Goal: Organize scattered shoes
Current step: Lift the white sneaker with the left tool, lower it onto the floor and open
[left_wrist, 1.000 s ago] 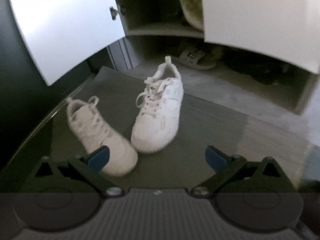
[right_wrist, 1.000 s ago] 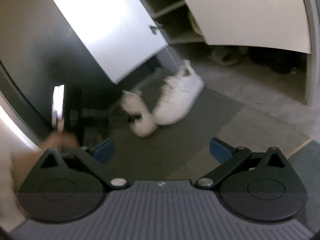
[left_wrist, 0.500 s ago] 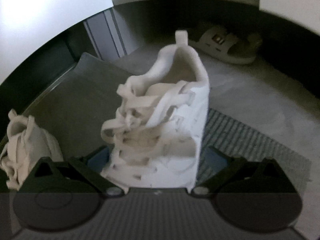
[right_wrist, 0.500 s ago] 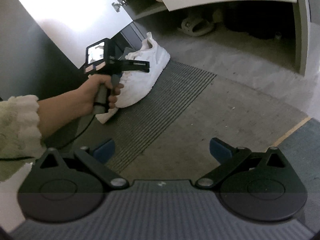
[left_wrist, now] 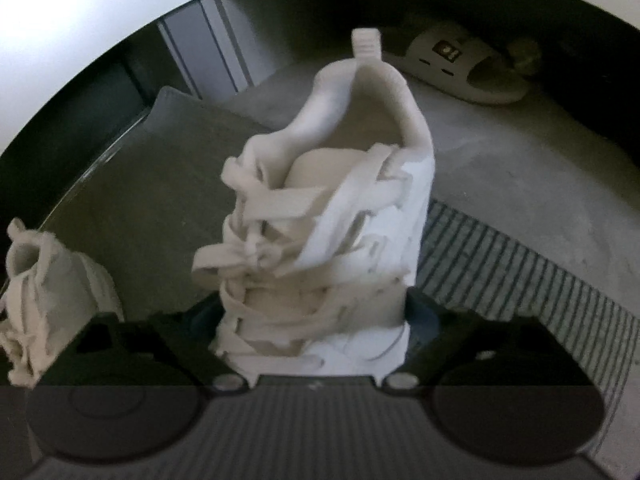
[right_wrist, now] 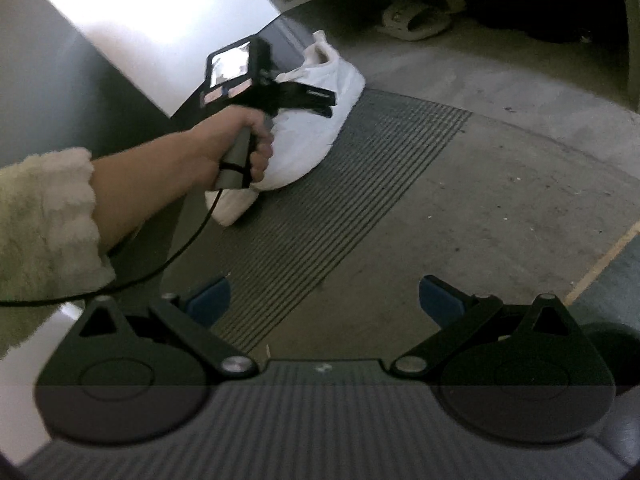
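A white lace-up sneaker (left_wrist: 332, 216) stands on the dark mat, heel pointing away from me, filling the middle of the left wrist view. My left gripper (left_wrist: 312, 316) is open and straddles its toe end, a blue pad close on each side. In the right wrist view the same sneaker (right_wrist: 316, 120) lies under the left gripper (right_wrist: 324, 104), held by a hand (right_wrist: 248, 140). A second white sneaker (left_wrist: 40, 292) sits at the left; its toe (right_wrist: 232, 208) shows below the hand. My right gripper (right_wrist: 324, 296) hangs open over the ribbed mat, holding nothing.
A ribbed grey mat (right_wrist: 360, 160) covers the concrete floor. A pale slide sandal (left_wrist: 460, 64) lies in the bottom of the shoe cabinet behind. An open white cabinet door (right_wrist: 140, 12) hangs at the upper left. A cable (right_wrist: 160, 268) trails from the left gripper.
My left gripper has closed in low on the larger sneaker, which now sits between its fingers. The right gripper has swung right and steadied over the mat.
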Demonstrator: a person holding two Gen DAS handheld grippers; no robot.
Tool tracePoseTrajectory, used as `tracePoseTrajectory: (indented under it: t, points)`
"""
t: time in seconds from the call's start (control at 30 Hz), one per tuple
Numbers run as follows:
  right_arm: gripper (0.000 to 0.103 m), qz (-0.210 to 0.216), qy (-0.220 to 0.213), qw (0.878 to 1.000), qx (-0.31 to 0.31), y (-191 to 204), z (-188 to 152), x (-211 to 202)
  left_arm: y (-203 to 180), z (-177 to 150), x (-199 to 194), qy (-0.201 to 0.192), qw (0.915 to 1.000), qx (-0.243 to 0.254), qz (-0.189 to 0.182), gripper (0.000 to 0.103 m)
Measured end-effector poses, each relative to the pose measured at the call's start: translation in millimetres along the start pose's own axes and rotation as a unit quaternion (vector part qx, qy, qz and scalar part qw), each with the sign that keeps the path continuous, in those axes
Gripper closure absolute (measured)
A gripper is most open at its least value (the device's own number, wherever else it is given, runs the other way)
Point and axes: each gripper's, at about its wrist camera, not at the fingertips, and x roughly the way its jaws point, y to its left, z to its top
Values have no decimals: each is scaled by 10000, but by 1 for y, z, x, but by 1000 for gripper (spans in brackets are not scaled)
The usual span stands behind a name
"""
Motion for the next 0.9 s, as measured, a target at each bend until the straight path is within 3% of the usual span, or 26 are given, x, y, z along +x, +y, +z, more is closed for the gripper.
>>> tracePoseTrajectory:
  t: [0.3, 0.57, 0.77, 0.9]
  points:
    - [0, 30, -256, 9995, 178, 5, 0, -13, -2, -55, -58, 377, 9983, 137, -433, 11]
    - [0, 112, -593, 9979, 214, 17, -1, -37, 31, -125, -141, 629, 9945, 258, -793, 12]
    - [0, 323, -736, 9967, 134, 43, -14, -56, 78, -184, -195, 484, 9969, 33, -621, 15]
    - [0, 520, -667, 9964, -50, 60, -22, -64, 99, -246, -215, 801, 9958, 15, -433, 16]
